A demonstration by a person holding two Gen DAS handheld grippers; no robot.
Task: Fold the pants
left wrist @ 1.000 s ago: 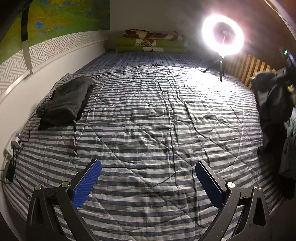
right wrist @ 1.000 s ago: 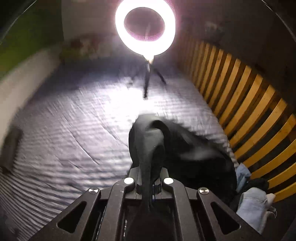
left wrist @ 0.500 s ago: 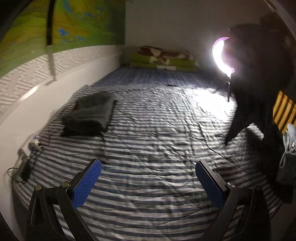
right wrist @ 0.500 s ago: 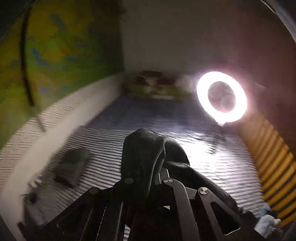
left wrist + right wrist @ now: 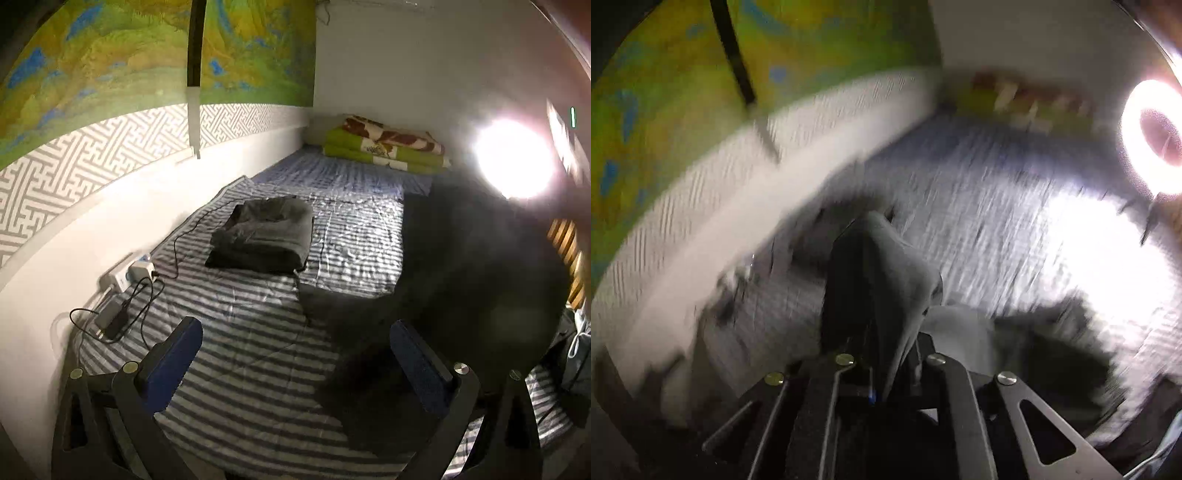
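Note:
The black pants hang as a dark, blurred mass over the right half of the left wrist view, above the striped bed cover. My left gripper is open just above the cover, and nothing lies between its blue pads. In the right wrist view, a fold of the pants drapes over my right gripper and runs down between its jaws. Those jaws are opening with the cloth still between them, and the fingertips are hidden under the fabric.
A folded dark grey garment lies on the bed near the left wall. A power strip and a charger with cables sit by that wall. Folded green blankets are at the far end. A ring light and wooden slats stand on the right.
Both views have swung left toward the patterned wall. The right gripper has carried the black pants from the slatted right side across the bed, into the left wrist view.

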